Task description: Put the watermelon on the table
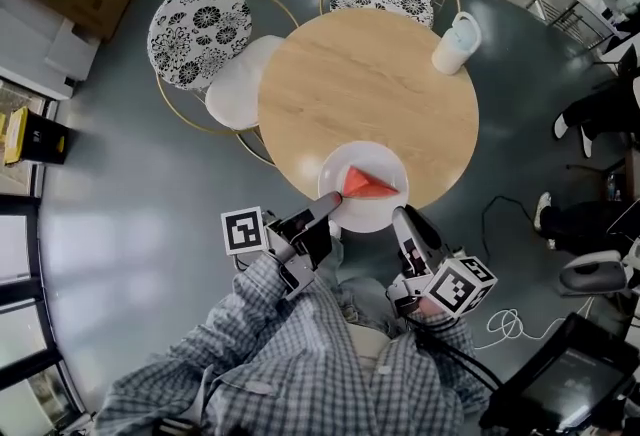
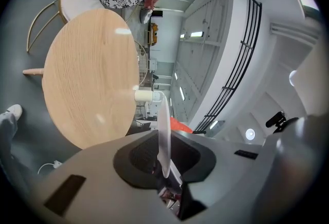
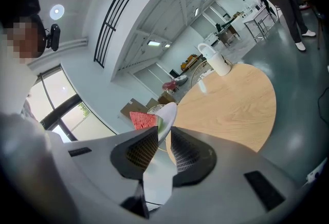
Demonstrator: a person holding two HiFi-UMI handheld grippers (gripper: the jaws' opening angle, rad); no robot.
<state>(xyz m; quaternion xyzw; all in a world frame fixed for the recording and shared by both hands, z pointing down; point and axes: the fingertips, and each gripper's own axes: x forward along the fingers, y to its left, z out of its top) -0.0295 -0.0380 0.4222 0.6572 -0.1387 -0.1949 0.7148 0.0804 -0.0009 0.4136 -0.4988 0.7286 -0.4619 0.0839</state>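
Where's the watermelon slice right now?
In the head view the watermelon slice lies on the white plate at the near edge of the round table, between the left hand-held gripper and right hand-held gripper.

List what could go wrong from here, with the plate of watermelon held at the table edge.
1. The left tool and right tool each pinch only the thin rim of the plate. If they go out of level, the watermelon slice may slide off.
2. In the head view the plate's near part overhangs the table edge. Released here, it could tip off.
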